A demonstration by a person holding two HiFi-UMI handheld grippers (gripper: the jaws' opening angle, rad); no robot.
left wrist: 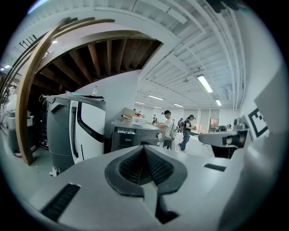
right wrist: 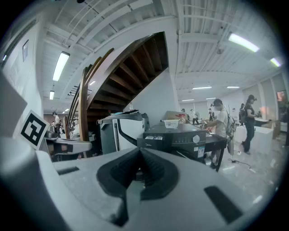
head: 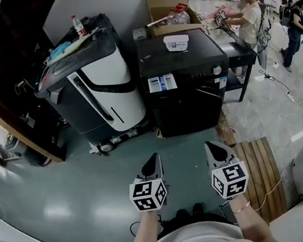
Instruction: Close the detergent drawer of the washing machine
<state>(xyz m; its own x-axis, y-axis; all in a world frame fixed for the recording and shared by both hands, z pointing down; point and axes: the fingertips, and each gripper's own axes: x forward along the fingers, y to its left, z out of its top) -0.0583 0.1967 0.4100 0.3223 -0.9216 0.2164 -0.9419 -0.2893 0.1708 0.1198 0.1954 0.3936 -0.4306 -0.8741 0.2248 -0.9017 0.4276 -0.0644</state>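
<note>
The black washing machine (head: 185,83) stands across the green floor, well ahead of me. Its detergent drawer (head: 162,83), at the upper left of the front beside the control knob (head: 217,70), shows a white and blue face and seems to stick out slightly. My left gripper (head: 152,167) and right gripper (head: 214,150) are side by side in front of my body, both pointing toward the machine and far short of it. Both are shut with nothing between the pads. The left gripper (left wrist: 144,150) sees the machine (left wrist: 135,136) over its jaws, as does the right gripper (right wrist: 140,152) with the drawer (right wrist: 153,137).
A grey and white appliance (head: 97,83) stands left of the washer, with a wooden stair beam (head: 7,112) further left. A white tub (head: 176,42) sits on the washer and a cardboard box (head: 164,4) behind it. A slatted wooden mat (head: 260,177) lies right; a person (head: 246,17) works at a table.
</note>
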